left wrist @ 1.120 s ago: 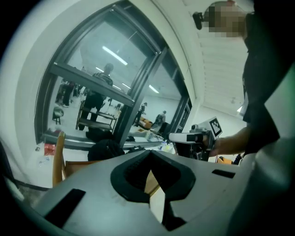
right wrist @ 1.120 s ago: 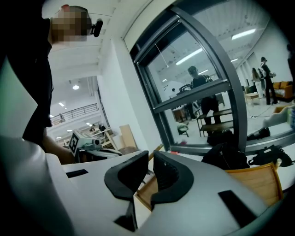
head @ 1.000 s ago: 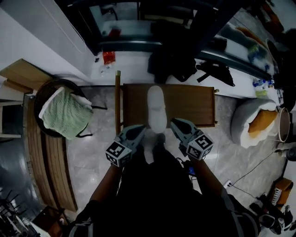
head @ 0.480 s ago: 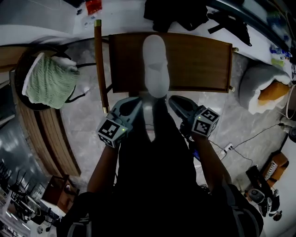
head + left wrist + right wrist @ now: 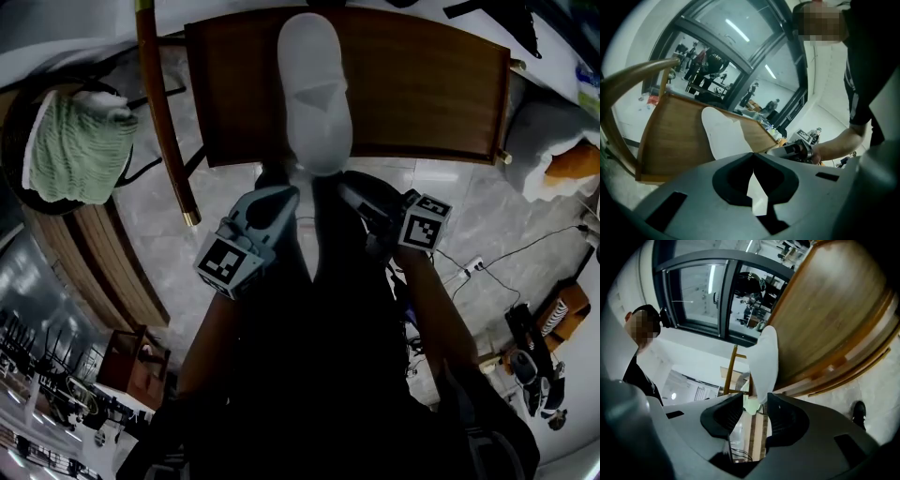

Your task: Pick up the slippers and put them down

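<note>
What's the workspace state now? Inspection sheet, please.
surface: wooden table, carrying only the white slipper.
job's things: one white slipper flat on the table, heel just over the near edge.
clutter: green knitted cloth at left; white-and-orange cushion at right.
grippers: left gripper shut on the slipper's heel edge, it seems; right gripper jaws have just been opening, heel between them, pads not clamping it.
cables: socket strip with cable on the floor, right.
surroundings: grey stone floor; glazed wall, people beyond.

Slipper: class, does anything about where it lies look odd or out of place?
Yes: the slipper lies on a wooden table, not the floor, and its near end pokes past the table's near edge.
</note>
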`<action>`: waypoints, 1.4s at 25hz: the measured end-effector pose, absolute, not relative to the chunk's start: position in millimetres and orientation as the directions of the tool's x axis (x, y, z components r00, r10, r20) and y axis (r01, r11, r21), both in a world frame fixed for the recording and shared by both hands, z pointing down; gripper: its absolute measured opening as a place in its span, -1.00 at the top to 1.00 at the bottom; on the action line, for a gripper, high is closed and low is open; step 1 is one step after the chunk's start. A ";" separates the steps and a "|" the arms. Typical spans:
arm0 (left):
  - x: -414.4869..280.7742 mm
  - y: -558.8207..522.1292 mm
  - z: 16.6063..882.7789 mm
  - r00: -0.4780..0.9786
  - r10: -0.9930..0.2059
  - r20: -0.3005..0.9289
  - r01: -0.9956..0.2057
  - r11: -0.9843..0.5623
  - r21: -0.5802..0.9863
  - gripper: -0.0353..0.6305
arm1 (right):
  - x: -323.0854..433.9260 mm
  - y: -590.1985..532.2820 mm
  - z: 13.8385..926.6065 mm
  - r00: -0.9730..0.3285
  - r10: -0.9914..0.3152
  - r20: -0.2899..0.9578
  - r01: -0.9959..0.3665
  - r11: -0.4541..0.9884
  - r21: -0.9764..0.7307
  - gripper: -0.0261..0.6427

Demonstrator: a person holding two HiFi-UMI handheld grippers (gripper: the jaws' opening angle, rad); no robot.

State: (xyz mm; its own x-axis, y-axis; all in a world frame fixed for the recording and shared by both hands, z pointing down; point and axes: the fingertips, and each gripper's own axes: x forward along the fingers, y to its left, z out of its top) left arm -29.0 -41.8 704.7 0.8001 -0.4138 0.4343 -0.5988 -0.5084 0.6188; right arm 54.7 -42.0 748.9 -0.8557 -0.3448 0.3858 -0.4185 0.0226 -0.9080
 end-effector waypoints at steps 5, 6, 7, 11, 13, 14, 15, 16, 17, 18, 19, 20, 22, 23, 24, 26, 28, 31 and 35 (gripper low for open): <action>-26.7 -41.7 727.7 0.799 -0.398 0.450 -0.600 -0.494 0.629 0.87 | 51.7 -44.4 770.0 -0.876 -0.373 0.305 -0.291 -0.096 -0.952 0.36; -25.9 -41.8 731.3 0.800 -0.397 0.450 -0.599 -0.494 0.629 0.87 | 51.4 -41.9 772.7 -0.881 -0.372 0.293 -0.273 -0.107 -0.956 0.33; -25.6 -41.8 735.2 0.800 -0.397 0.450 -0.599 -0.494 0.630 0.87 | 50.1 -39.5 774.7 -0.885 -0.370 0.283 -0.258 -0.117 -0.959 0.31; -28.8 -37.9 748.9 0.796 -0.402 0.453 -0.605 -0.484 0.632 0.87 | 36.9 -41.9 771.5 -0.891 -0.398 0.217 -0.176 -0.138 -0.975 0.28; -29.2 -35.9 752.3 0.795 -0.404 0.452 -0.605 -0.489 0.628 0.87 | 32.4 -46.3 770.8 -0.890 -0.410 0.197 -0.151 -0.142 -0.978 0.28; -28.6 -34.8 753.7 0.796 -0.401 0.453 -0.604 -0.491 0.628 0.87 | 30.7 -49.7 770.8 -0.891 -0.413 0.190 -0.144 -0.140 -0.980 0.28; -27.8 -33.9 755.0 0.798 -0.397 0.454 -0.603 -0.493 0.627 0.87 | 29.5 -54.0 771.5 -0.890 -0.417 0.184 -0.138 -0.139 -0.981 0.28; -26.9 -33.4 756.2 0.799 -0.393 0.455 -0.601 -0.495 0.628 0.87 | 28.6 -58.9 772.7 -0.889 -0.422 0.179 -0.131 -0.139 -0.982 0.28; -26.2 -33.4 757.3 0.801 -0.390 0.455 -0.599 -0.496 0.629 0.87 | 28.1 -63.4 774.5 -0.887 -0.429 0.174 -0.125 -0.140 -0.982 0.28; -25.7 -33.7 757.9 0.802 -0.388 0.454 -0.597 -0.497 0.630 0.87 | 27.7 -66.8 776.5 -0.886 -0.432 0.169 -0.120 -0.139 -0.983 0.28; -25.4 -34.0 758.2 0.803 -0.388 0.453 -0.596 -0.497 0.631 0.87 | 27.4 -68.8 777.9 -0.887 -0.431 0.163 -0.115 -0.135 -0.984 0.28; -25.4 -34.1 758.2 0.804 -0.387 0.452 -0.595 -0.497 0.632 0.87 | 27.2 -69.7 778.5 -0.889 -0.430 0.157 -0.109 -0.134 -0.985 0.28; -26.2 -34.5 758.7 0.804 -0.386 0.452 -0.594 -0.496 0.633 0.87 | 26.5 -69.9 778.6 -0.890 -0.430 0.149 -0.099 -0.138 -0.985 0.28; -26.9 -35.0 759.2 0.804 -0.385 0.453 -0.594 -0.497 0.633 0.87 | 25.7 -70.4 778.4 -0.889 -0.432 0.149 -0.094 -0.146 -0.985 0.28; -27.8 -35.5 759.9 0.803 -0.385 0.455 -0.595 -0.496 0.632 0.87 | 24.8 -70.6 778.4 -0.888 -0.435 0.150 -0.090 -0.157 -0.984 0.28; -29.5 -37.1 761.2 0.802 -0.385 0.457 -0.598 -0.496 0.630 0.87 | 24.2 -67.0 781.8 -0.894 -0.420 0.158 -0.092 -0.173 -0.981 0.28; -30.2 -38.6 762.0 0.801 -0.386 0.457 -0.598 -0.498 0.628 0.87 | 23.6 -61.8 786.0 -0.905 -0.390 0.169 -0.107 -0.176 -0.979 0.28; -30.7 -39.2 762.7 0.803 -0.385 0.455 -0.596 -0.499 0.630 0.87 | 20.4 -58.7 790.5 -0.911 -0.370 0.183 -0.124 -0.176 -0.977 0.28; -30.2 -38.3 763.8 0.805 -0.379 0.455 -0.593 -0.498 0.633 0.87 | 18.1 -59.6 791.0 -0.915 -0.367 0.167 -0.103 -0.187 -0.977 0.28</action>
